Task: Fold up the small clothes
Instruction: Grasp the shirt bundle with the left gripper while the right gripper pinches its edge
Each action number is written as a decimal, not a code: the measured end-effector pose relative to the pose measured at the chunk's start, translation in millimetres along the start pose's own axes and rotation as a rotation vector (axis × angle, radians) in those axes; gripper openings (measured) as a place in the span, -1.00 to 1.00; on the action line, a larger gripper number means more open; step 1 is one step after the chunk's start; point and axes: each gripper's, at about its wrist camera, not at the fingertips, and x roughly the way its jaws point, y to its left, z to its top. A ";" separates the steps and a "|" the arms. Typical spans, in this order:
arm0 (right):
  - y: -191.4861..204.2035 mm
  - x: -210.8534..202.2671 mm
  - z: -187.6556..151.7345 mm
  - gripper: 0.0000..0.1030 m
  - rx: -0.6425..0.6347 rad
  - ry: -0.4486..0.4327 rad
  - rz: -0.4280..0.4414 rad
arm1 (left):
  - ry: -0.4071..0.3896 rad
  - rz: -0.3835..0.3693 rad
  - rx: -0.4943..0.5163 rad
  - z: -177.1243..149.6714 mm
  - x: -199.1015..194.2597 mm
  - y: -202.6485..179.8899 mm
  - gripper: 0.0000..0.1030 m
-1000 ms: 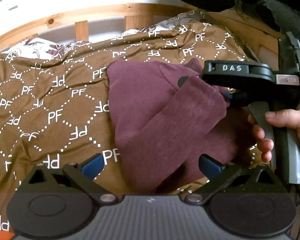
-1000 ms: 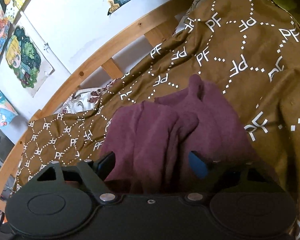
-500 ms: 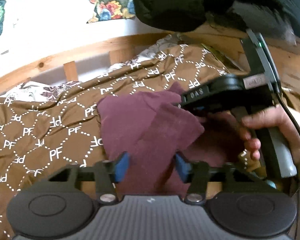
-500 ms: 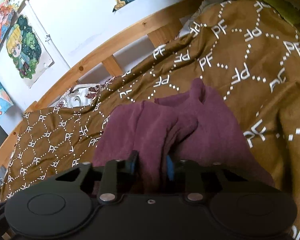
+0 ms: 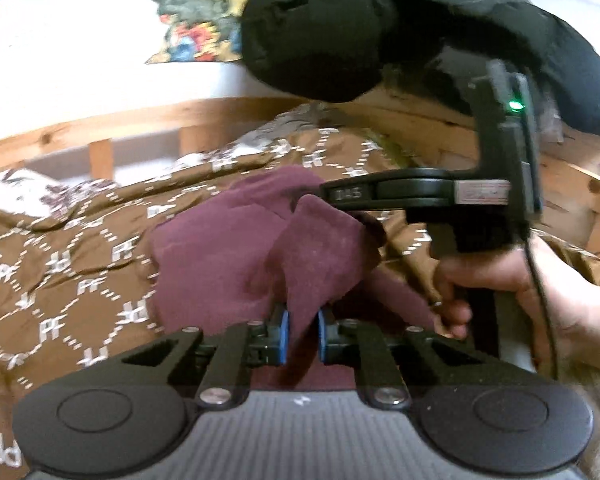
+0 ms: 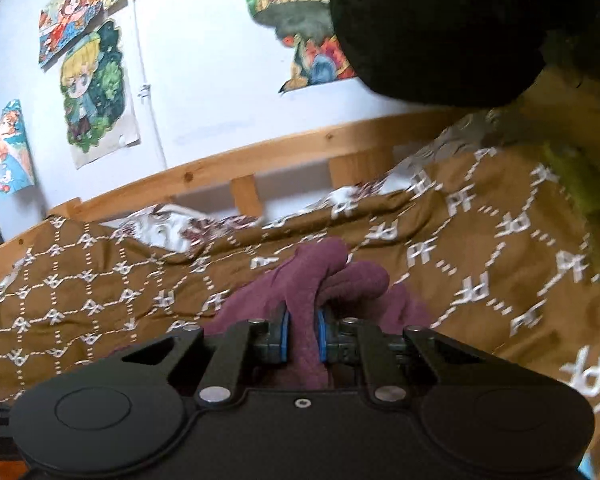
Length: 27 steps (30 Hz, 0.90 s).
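Note:
A small maroon garment [image 5: 220, 256] lies bunched on the brown patterned bedspread [image 5: 60, 280]. My left gripper [image 5: 302, 336] is shut on a fold of its near edge, which runs up between the blue pads. In the left wrist view my right gripper [image 5: 364, 220] reaches in from the right and pinches another raised fold. In the right wrist view my right gripper [image 6: 302, 338] is shut on the maroon garment [image 6: 320, 276], with cloth standing up between its pads. Both held parts are lifted off the bed.
The brown bedspread [image 6: 500, 240] covers the bed. A wooden bed rail [image 6: 260, 152] runs along the far side against a white wall with drawings [image 6: 92, 92]. A black sleeve [image 5: 340, 24] hangs above at the top. A patterned white pillow [image 5: 16, 196] lies at far left.
Both grippers closed from wide open onto folds of the maroon garment and rose, lifting the cloth off the bed. Both views tilted up toward the wall.

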 end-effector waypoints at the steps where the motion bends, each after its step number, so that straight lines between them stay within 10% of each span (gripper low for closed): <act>1: -4.5 -1.2 0.9 -0.73 0.002 0.001 -0.015 | 0.000 -0.010 0.008 -0.4 2.4 -4.8 -0.72; 11: -43.7 8.7 -8.8 -0.73 0.114 0.139 -0.115 | 0.056 -0.078 0.026 -16.0 18.7 -13.8 -0.53; 19: -46.1 13.9 -15.4 -0.68 0.127 0.192 -0.144 | -0.016 -0.138 -0.126 -11.4 -2.5 14.1 0.67; 27: -53.4 4.0 -16.6 -0.23 0.182 0.189 -0.200 | -0.028 0.031 -0.318 -8.3 -11.3 59.5 0.99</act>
